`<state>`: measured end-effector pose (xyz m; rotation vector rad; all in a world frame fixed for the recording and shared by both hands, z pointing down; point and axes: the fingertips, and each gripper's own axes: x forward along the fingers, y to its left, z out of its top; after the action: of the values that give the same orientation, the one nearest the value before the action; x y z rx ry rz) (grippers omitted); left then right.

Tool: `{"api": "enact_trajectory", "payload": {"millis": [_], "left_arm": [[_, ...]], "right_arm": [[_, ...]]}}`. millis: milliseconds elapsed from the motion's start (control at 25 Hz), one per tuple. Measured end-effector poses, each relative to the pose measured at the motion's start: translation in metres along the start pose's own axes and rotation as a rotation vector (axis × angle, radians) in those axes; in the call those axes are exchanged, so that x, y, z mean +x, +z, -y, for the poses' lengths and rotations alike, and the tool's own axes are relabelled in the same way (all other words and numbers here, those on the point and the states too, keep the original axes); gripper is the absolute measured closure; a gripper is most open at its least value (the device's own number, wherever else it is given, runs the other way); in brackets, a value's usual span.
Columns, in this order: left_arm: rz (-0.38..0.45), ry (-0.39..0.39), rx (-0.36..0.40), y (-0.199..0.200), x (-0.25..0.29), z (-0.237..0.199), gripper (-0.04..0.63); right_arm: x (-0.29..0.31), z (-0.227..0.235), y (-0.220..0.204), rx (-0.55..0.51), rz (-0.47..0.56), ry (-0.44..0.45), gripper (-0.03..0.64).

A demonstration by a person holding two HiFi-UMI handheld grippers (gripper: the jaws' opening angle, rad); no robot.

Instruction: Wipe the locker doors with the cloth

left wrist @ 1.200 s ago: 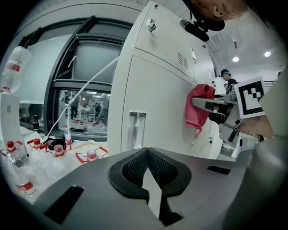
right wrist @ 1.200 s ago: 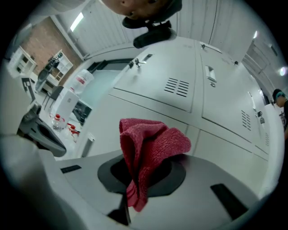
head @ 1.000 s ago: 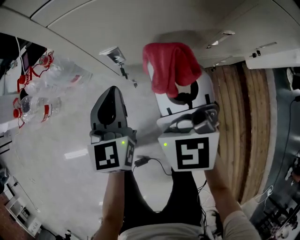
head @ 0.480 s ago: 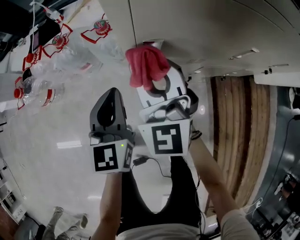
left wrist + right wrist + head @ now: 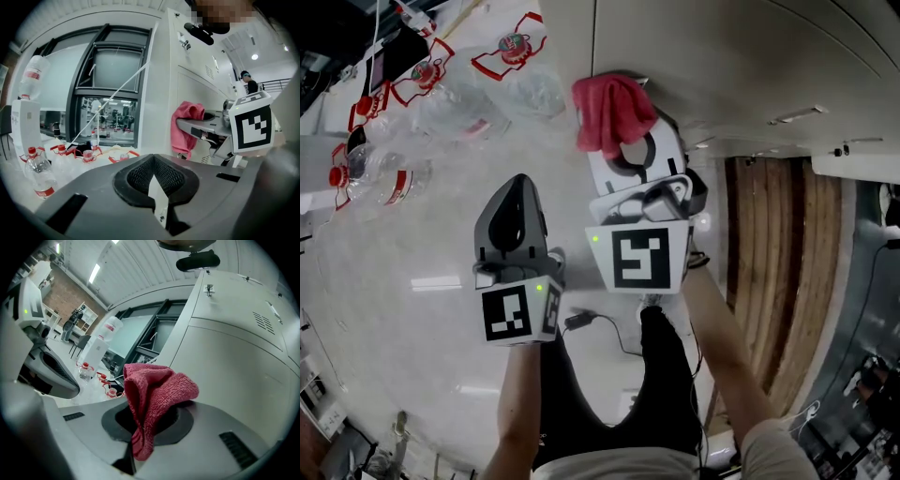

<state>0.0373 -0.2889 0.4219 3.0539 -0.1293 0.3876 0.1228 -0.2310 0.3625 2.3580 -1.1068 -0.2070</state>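
My right claw (image 5: 143, 430) is clamped on the red cloth (image 5: 157, 390), which stands bunched just beside the white locker door (image 5: 234, 366) on the far side; contact cannot be confirmed. My left claw (image 5: 157, 185) is closed on nothing. Step in hand: approach. Next move: press the cloth flat against the door, then sweep.

Ceiling strip lights (image 5: 94, 273) wash the room evenly; glare streaks the floor (image 5: 394, 319); both gripper views curve and darken at edges.
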Motion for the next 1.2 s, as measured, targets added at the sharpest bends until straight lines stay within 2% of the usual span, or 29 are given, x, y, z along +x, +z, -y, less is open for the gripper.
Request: {"api": "enact_trajectory", "payload": {"millis": [320,800,1200], "left_arm": [[-0.012,-0.038,0.006,-0.004,0.011,0.026,0.578],[-0.026,-0.107,0.014,-0.008,0.038,0.080,0.578],[-0.031,-0.166,0.024,-0.009,0.061,0.126,0.578]], "right_arm": [[-0.013,0.021,-0.015,-0.022,-0.022,-0.013,0.586],[-0.047,0.084,-0.060,-0.038,-0.082,-0.104,0.586],[-0.087,0.152,-0.107,-0.051,-0.170,-0.221,0.586]]}}
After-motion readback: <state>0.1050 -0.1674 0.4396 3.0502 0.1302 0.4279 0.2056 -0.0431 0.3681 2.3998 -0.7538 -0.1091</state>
